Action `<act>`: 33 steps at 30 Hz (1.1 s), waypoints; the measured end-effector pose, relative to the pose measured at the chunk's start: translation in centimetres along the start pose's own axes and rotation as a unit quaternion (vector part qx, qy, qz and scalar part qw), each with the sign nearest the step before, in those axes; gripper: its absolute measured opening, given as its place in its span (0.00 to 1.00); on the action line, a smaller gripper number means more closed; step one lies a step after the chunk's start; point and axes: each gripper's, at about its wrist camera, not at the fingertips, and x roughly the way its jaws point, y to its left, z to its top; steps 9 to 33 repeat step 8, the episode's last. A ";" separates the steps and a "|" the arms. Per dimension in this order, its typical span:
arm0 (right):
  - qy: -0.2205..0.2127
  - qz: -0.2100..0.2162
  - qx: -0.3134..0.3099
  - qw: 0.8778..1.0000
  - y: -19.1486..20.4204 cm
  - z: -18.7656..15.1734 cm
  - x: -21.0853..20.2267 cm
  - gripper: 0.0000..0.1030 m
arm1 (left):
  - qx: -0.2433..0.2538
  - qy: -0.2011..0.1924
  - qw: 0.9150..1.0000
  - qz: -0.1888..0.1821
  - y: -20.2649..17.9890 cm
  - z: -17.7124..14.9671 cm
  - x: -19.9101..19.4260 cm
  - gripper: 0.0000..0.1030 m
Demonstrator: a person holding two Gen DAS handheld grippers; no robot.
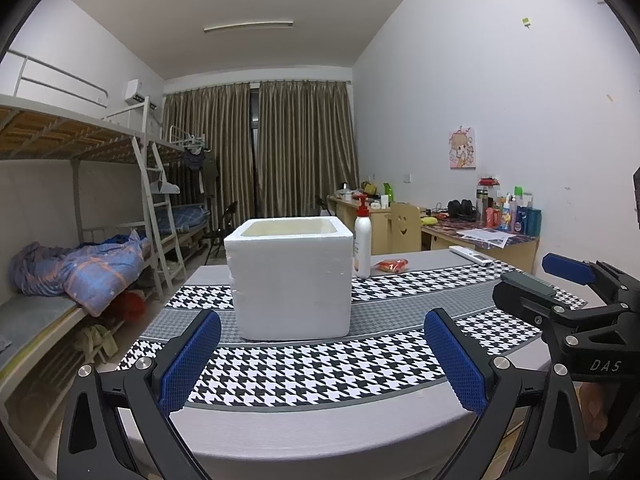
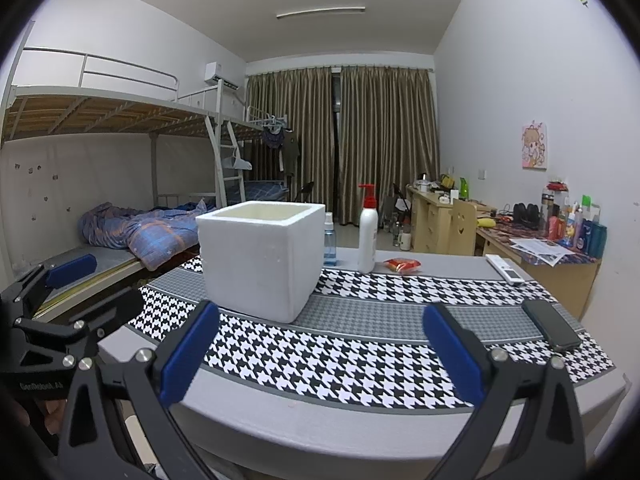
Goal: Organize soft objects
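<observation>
1. Far left, off the table: a bunk bed with a rumpled blue quilt on the lower bunk.
2. The left gripper hangs over the table's near edge, its blue pads spread wide, nothing between them.
3. Straight ahead of it stands the white foam box, square and open-topped with a cream inner wall, upright on the houndstooth table runner. Its inside floor is hidden from both views.
4. Just behind the box's right corner, a blue spray bottle pokes out, half blocked by the box.
5. Next over, a white pump bottle with a red top, upright.
6. Beside it lies the red soft packet, flat on the grey table, well apart from both grippers.
7. Farther right, a white remote, then a black phone on the runner.
8. The right gripper is also released, fingers wide and empty.
</observation>
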 end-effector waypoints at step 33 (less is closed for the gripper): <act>0.000 0.000 0.000 1.000 0.0 0.0 -0.2 1.00 | 0.002 0.002 1.000 -0.005 -0.2 -0.1 -0.2 0.99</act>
